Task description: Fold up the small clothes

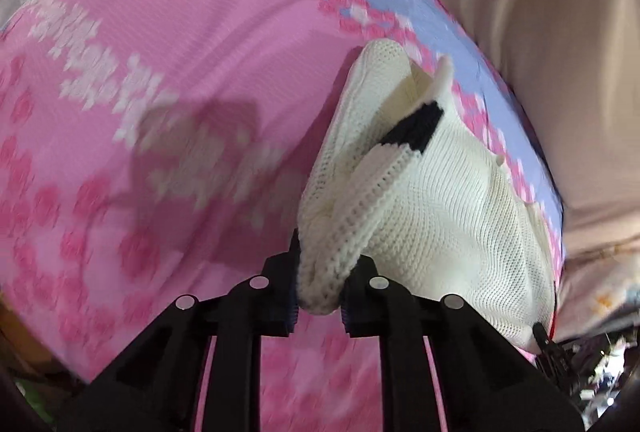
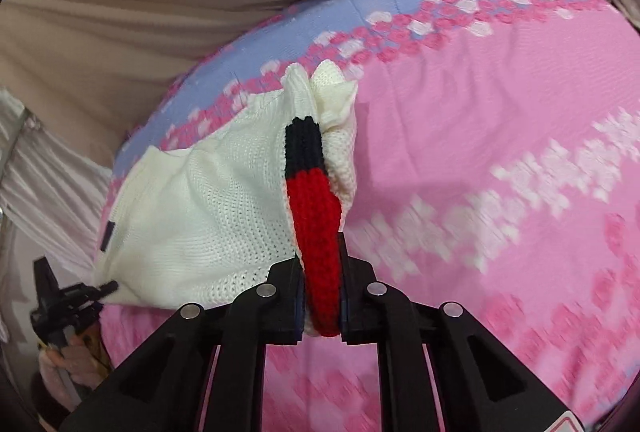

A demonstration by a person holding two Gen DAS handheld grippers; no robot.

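Observation:
A small cream knit garment (image 1: 432,200) with a black and red ribbed band hangs stretched between both grippers above the bed. My left gripper (image 1: 318,302) is shut on a bunched cream ribbed edge. My right gripper (image 2: 322,306) is shut on the red part of the band (image 2: 316,228), with the black part (image 2: 303,144) above it. In the right wrist view the garment (image 2: 208,208) spreads left to the left gripper (image 2: 102,288). In the left wrist view the right gripper (image 1: 540,334) shows at the garment's far corner.
A pink bedspread (image 1: 160,72) with white and dark pink blotches and a pale blue border (image 2: 304,36) lies under the garment. Beige fabric (image 1: 540,12) lies past the bed's edge. A pleated white cloth (image 2: 48,176) hangs at the left.

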